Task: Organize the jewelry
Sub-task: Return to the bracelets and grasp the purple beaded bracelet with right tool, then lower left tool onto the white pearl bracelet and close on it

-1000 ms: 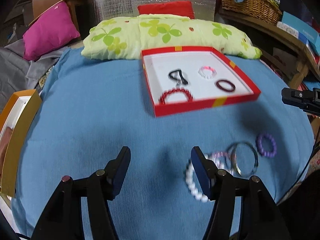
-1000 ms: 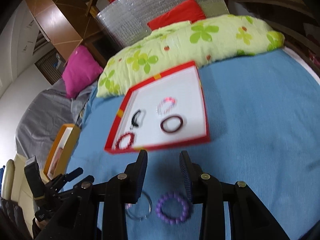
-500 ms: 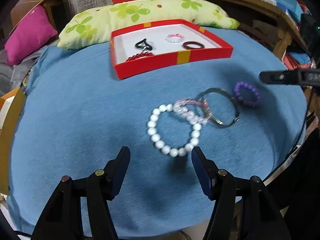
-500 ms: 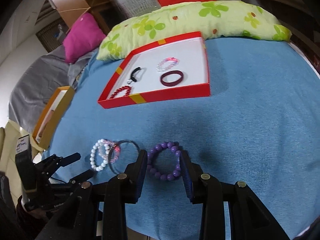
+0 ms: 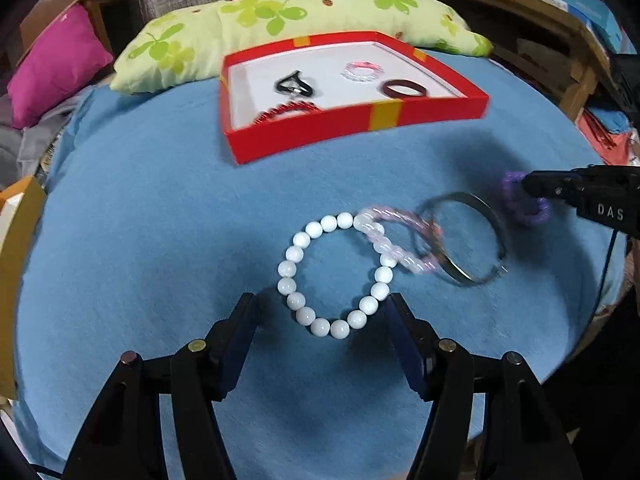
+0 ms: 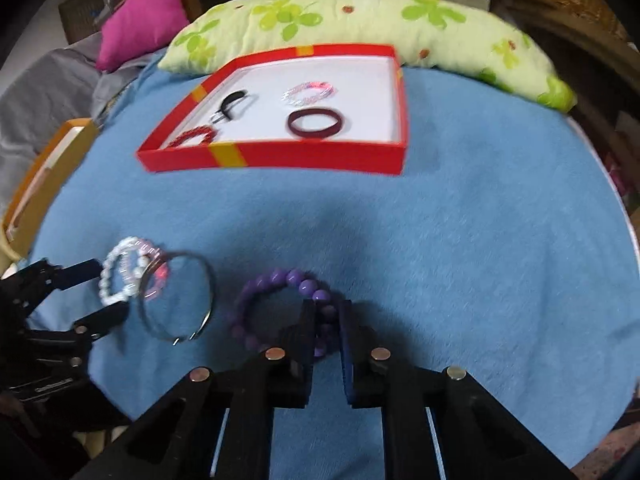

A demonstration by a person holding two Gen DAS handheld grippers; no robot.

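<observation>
A white bead bracelet lies on the blue cloth, overlapped by a pink bracelet and a silver bangle. My left gripper is open, its jaws either side of the white bracelet's near edge. A purple bead bracelet lies to the right. My right gripper has narrowed its jaws around that bracelet's right side; it also shows in the left wrist view. A red box holds several bracelets.
A green floral pillow lies behind the box. A magenta cushion and an orange box are at the left. The round blue table drops off close behind both grippers.
Both grippers have dropped and pulled in toward the loose bracelets. The left now straddles the white bracelet. The right has narrowed around the purple bracelet's right side.
</observation>
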